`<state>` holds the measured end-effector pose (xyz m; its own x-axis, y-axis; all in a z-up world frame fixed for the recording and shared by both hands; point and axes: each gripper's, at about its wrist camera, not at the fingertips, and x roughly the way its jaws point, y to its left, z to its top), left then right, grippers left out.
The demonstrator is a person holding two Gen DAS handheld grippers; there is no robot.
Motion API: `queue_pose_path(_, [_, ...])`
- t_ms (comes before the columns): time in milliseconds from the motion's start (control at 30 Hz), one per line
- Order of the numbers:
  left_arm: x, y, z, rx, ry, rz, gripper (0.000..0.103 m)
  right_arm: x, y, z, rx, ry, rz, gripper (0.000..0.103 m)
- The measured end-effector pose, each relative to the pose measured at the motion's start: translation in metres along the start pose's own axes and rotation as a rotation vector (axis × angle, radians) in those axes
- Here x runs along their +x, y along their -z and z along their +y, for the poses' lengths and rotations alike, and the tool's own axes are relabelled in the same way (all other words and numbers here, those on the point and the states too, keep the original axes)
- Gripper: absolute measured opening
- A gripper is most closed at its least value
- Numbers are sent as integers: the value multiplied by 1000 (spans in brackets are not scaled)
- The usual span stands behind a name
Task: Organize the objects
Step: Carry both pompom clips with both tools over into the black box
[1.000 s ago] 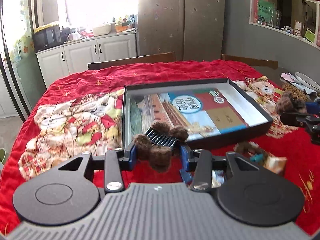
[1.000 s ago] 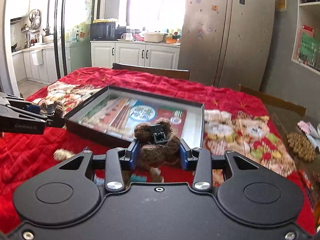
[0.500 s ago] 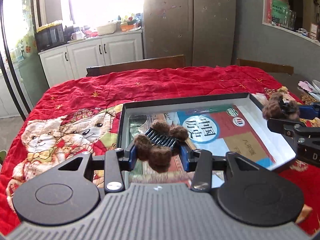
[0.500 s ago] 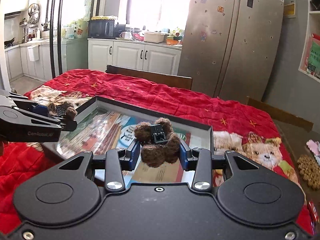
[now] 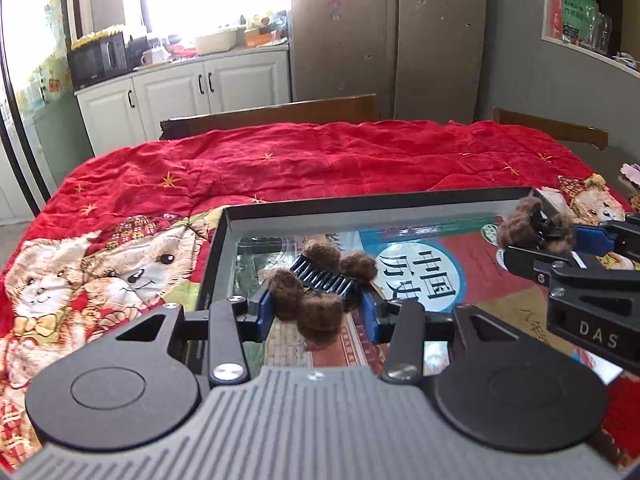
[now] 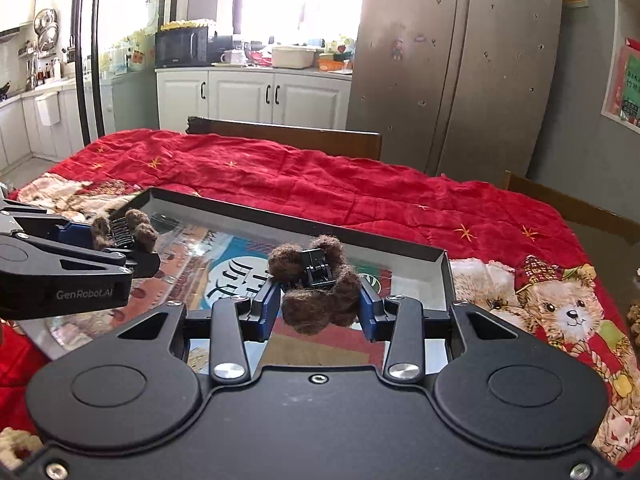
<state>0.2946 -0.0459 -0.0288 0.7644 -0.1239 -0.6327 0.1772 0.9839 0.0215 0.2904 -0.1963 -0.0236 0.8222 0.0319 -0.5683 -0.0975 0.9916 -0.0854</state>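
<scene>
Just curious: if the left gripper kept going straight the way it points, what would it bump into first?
Probably the printed floor of the shallow black tray, since the left gripper, shut on a fuzzy brown hair clip, tilts downward over it.

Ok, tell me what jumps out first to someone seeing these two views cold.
Each gripper clamps a fuzzy brown hair clip: the left gripper holds one over the black tray's left part, the right gripper holds another further right over it. The tray, with a colourful printed sheet inside, sits on a bright red teddy-bear blanket covering the table.
</scene>
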Motion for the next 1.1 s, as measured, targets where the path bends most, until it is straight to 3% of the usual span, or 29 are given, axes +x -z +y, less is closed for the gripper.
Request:
queue_pose_path(800, [36, -3, -1, -13, 5, 55, 49, 40, 3, 1, -7, 7, 72, 39])
queue_pose_path(1100, [37, -2, -4, 10, -2, 73, 55, 46, 4, -1, -6, -7, 115, 40])
